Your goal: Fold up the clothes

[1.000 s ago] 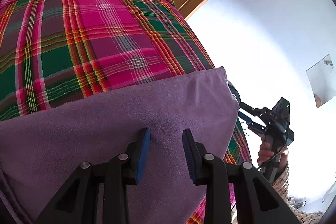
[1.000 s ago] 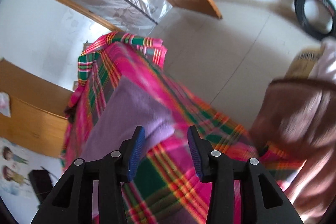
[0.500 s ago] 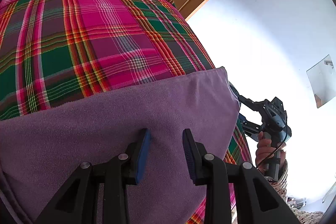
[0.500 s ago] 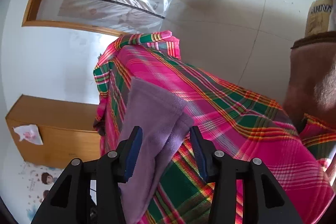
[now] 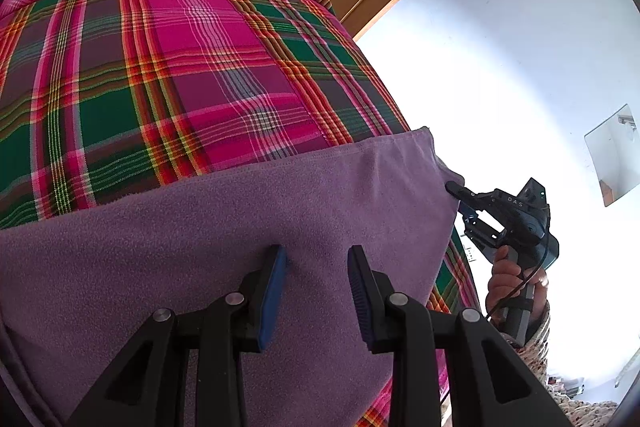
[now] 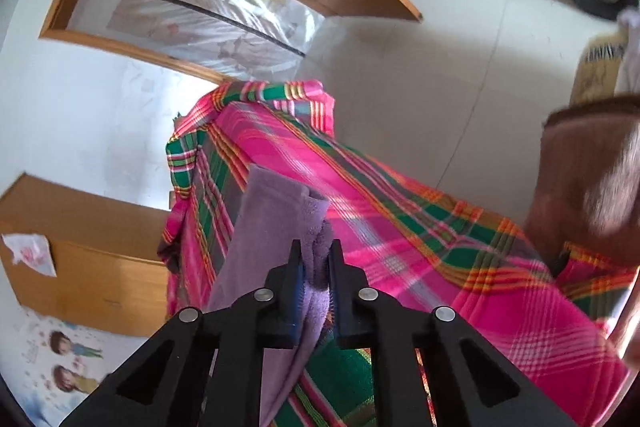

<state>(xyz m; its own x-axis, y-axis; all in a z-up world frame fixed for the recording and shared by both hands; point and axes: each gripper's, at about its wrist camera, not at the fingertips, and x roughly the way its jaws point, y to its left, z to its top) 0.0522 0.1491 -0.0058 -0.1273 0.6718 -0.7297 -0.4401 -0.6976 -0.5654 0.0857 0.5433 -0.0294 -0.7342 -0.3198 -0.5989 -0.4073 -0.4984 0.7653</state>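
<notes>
- Purple cloth [image 5: 248, 227] lies flat on the plaid-covered worktop [image 5: 180, 59].
- Our right tongs [image 6: 316, 267] are pinching its corner; left tongs [image 5: 316, 267] hover spread over the middle.
- Looks like we're starting a fold, so next we carry that corner across.

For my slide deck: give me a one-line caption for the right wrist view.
Right gripper shut on the edge of a purple garment lying on a plaid cloth.
</notes>
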